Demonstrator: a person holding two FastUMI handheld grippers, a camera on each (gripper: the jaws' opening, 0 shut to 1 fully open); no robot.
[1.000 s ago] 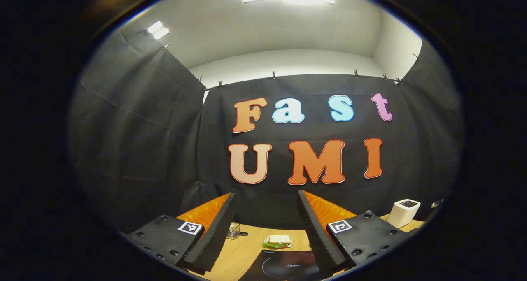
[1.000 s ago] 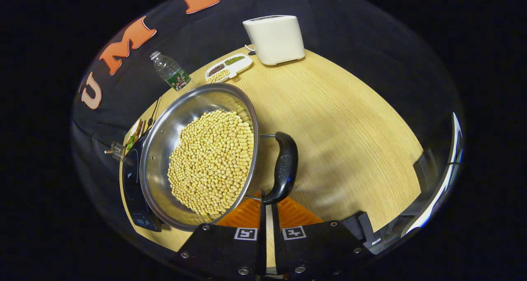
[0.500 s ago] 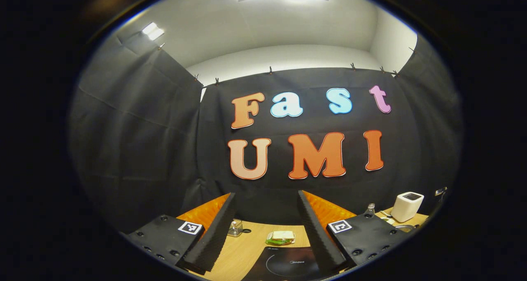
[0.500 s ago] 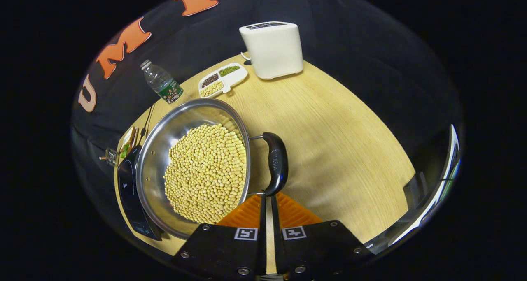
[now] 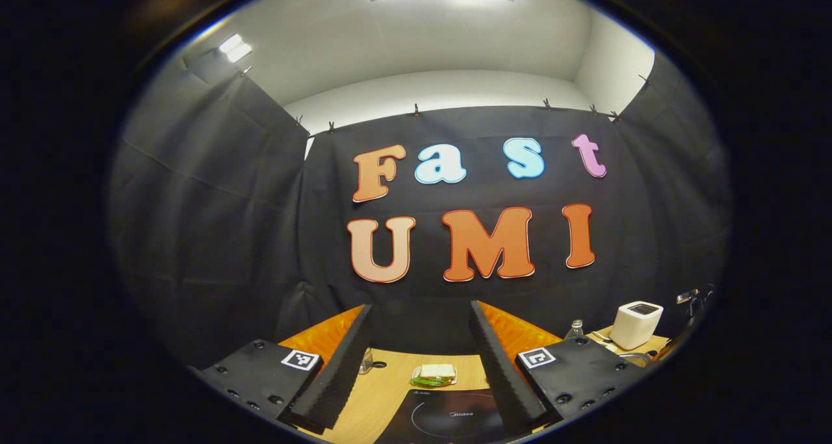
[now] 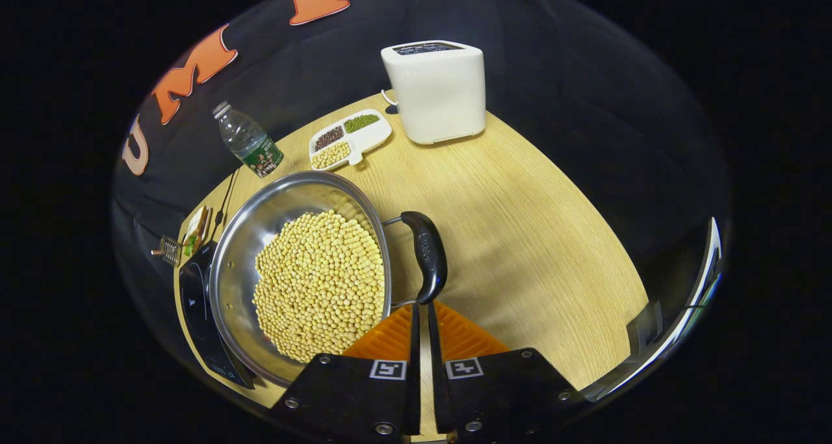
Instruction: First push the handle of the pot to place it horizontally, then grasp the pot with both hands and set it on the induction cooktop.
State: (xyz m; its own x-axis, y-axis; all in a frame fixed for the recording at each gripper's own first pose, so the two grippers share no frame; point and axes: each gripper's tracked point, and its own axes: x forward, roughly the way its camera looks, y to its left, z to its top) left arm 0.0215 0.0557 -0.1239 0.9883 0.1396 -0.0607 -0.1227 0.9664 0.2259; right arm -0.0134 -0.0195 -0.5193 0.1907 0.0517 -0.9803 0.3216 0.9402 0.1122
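In the right gripper view a steel pot (image 6: 276, 207) holding yellow soybeans (image 6: 318, 281) stands on the wooden table, its left side over the black induction cooktop (image 6: 195, 307). Its black loop handle (image 6: 426, 255) sticks out on the right side. My right gripper (image 6: 421, 306) is shut, its tips at the handle's near end, with nothing between the fingers. In the left gripper view my left gripper (image 5: 420, 307) hangs open above the table, facing the booth wall, with the cooktop (image 5: 455, 415) below it.
A white box-shaped appliance (image 6: 435, 90) stands at the table's far edge, with a divided dish of beans (image 6: 350, 140) and a water bottle (image 6: 247, 140) beside it. A sandwich plate (image 5: 435, 374) and a small jar (image 5: 366, 363) lie beyond the cooktop.
The right gripper has drawn back a little, so the pot and handle look smaller; it stays shut at the handle's end. The left gripper tipped down and turned slightly right, still open.
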